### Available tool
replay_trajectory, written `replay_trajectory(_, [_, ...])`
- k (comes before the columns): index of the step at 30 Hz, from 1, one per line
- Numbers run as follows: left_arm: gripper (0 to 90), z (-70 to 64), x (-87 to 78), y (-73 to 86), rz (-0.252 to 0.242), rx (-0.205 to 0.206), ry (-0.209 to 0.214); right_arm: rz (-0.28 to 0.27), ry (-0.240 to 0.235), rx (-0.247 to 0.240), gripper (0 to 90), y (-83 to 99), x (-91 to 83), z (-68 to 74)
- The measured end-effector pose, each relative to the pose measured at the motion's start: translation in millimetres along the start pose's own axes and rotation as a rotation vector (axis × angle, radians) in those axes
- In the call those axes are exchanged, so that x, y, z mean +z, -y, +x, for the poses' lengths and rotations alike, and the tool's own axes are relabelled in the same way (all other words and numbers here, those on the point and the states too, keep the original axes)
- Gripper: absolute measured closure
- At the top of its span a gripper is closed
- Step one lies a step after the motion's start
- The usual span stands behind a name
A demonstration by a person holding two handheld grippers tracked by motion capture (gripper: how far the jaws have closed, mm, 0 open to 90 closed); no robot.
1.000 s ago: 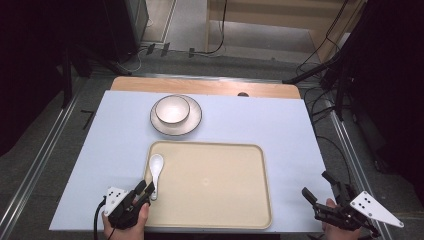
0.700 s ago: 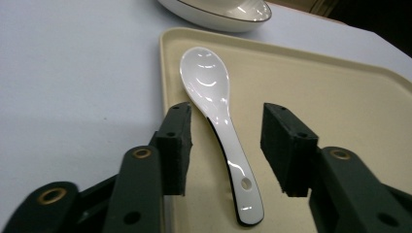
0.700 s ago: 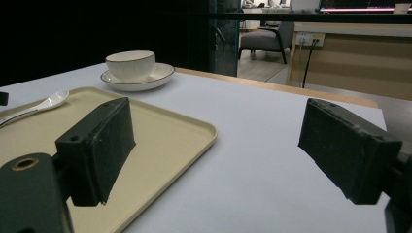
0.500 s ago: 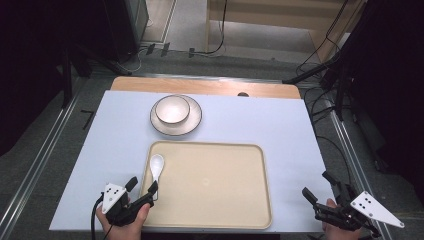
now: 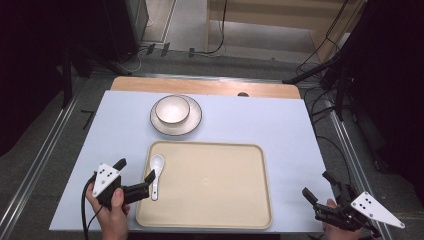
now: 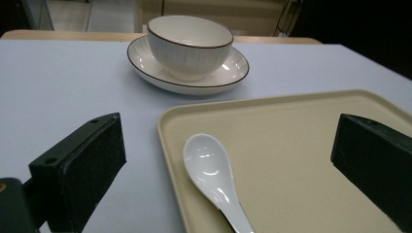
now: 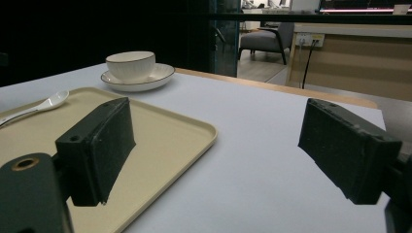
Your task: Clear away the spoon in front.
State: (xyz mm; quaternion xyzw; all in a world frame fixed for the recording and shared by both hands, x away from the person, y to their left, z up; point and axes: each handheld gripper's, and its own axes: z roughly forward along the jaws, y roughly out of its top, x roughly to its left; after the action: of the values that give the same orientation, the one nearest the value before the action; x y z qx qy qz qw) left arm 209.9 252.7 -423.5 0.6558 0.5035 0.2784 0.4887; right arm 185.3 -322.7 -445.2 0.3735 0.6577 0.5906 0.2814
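table (image 5: 280,130) | on it: tray (image 5: 220,220), saucer (image 5: 195,125)

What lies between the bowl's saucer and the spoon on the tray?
In the high view, bare blue table and the tray's far rim separate the saucer from the spoon.

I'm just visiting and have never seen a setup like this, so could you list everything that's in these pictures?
bowl: one, white with a dark rim, standing on the saucer at the far middle of the table
saucer: one, white with a dark rim, under the bowl
tray: one, beige, near middle of the table
spoon: one, white, lying in the tray by its left edge
table: one, pale blue top with a wooden strip at the far edge
left gripper: one, black fingers open, beside the spoon, held in a hand
right gripper: one, black fingers open, at the table's near right corner
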Motion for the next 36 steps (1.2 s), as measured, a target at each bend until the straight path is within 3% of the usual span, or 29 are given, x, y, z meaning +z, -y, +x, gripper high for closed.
replay_trajectory(2, [0.0,9.7,2.6,-5.0,0.002,-0.003,0.023,0.001,0.001,0.004,13.0,-0.1,-0.8,-0.3])
replay_trajectory(6, [0.0,18.6,1.0,-7.4,0.002,-0.006,0.029,-0.005,0.006,0.0,13.0,0.2,-1.8,-1.4])
replay_trajectory(10, [0.0,30.7,-7.6,-9.7,-0.019,0.002,-0.005,-0.003,0.007,0.001,13.0,0.3,-1.8,-1.1])
replay_trajectory(12, [0.0,43.1,-16.1,-11.5,-0.028,-0.004,-0.022,-0.002,0.007,0.0,13.0,0.2,-1.8,-0.6])
replay_trajectory(17, [0.0,57.9,-30.7,-10.4,-0.014,0.019,-0.044,0.0,0.012,0.004,13.0,0.3,-1.6,-0.6])
replay_trajectory(21, [0.0,67.1,-42.1,-8.1,-0.015,0.015,-0.072,0.0,0.011,-0.001,13.0,0.4,-1.0,-0.1])
replay_trajectory(29, [0.0,77.7,-58.2,-4.3,-0.009,0.035,-0.076,0.006,0.01,0.004,13.0,1.0,-0.8,0.7])
replay_trajectory(36, [0.0,86.5,-68.9,0.9,-0.02,0.019,-0.09,0.01,0.012,0.002,13.0,1.1,-1.0,1.0])
